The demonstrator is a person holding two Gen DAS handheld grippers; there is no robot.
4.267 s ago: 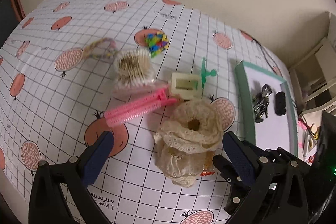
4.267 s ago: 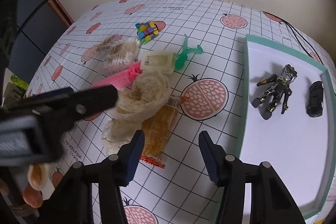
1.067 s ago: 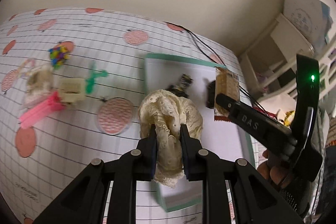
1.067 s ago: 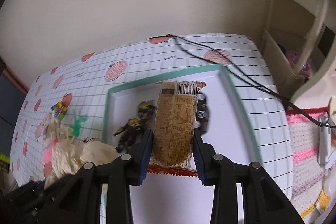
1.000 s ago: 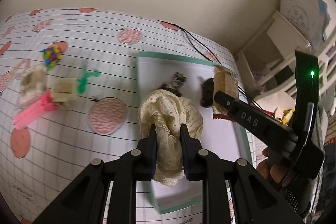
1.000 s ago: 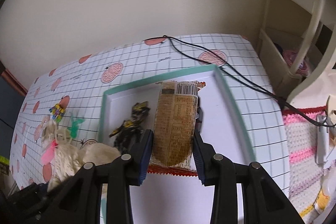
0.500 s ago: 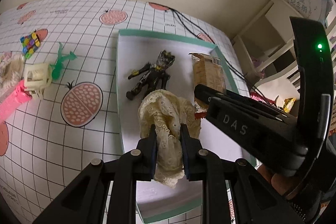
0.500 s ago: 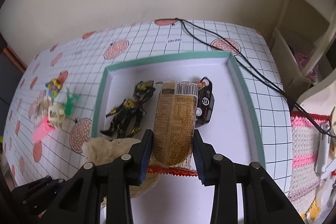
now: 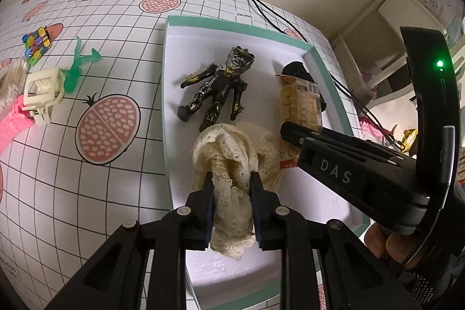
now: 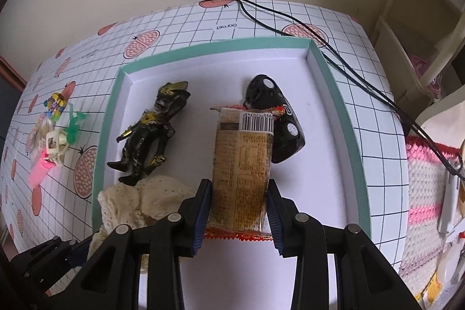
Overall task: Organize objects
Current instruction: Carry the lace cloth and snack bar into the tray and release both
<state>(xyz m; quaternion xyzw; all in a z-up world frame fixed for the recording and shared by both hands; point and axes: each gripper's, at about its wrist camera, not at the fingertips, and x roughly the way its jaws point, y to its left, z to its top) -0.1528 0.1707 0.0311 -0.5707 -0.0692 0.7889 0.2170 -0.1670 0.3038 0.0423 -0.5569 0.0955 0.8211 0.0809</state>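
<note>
Change since earlier: both loads, lifted from the table clutter a few seconds back, have been carried over the tray (image 10: 334, 95) and brought lower and closer to its floor.
Tablecloth (image 9: 122, 19): a gridded, fruit-printed sheet on which the tray is laid; a black cable (image 10: 343, 60) is run just beside the tray's far corner and could be snagged on withdrawal.
Tray: a white floor with a teal rim; two items are already lodged inside, so little free floor is left near the middle.
Lace cloth (image 9: 232, 153): clamped between the fingers of the left gripper (image 9: 231, 185), over the tray's near left part. It is soft and bunched, so on release it may be dragged back out by a pad, or draped over the rim.
Snack packet (image 10: 242, 161): pinched at its sides by the right gripper (image 10: 239, 202), long axis pointing away, its far end touching or overlapping the toy car. It could be crushed by the squeeze.
Action figure (image 10: 148, 135): lying in the tray, its feet just beside the cloth; it may be buried.
Toy car (image 10: 276, 127): lying in the tray; it is likely to be shoved toward the wall if the packet is pushed forward.
Leftovers: a pink clip (image 9: 11, 124), a cream clip (image 9: 43, 90), a green figure (image 9: 77, 64) and a bead cluster (image 9: 36, 44) are left on the cloth, well apart from the tray.
</note>
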